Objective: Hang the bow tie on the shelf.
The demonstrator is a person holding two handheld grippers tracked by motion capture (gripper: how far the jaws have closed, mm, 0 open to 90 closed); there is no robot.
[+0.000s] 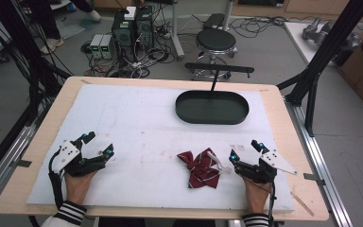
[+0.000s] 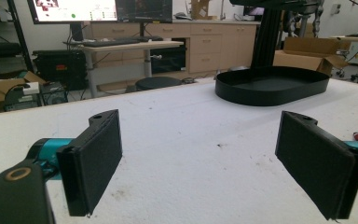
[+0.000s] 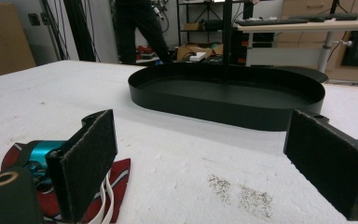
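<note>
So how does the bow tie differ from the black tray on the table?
The bow tie is dark red with pale stripes; the tray is plain black. The bow tie is soft, crumpled cloth lying flat, while the tray is a rigid oval with a raised rim. The bow tie is much smaller and lies near the right gripper; the tray sits at the far side. Both rest on the white table cover, touched by neither gripper.
</note>
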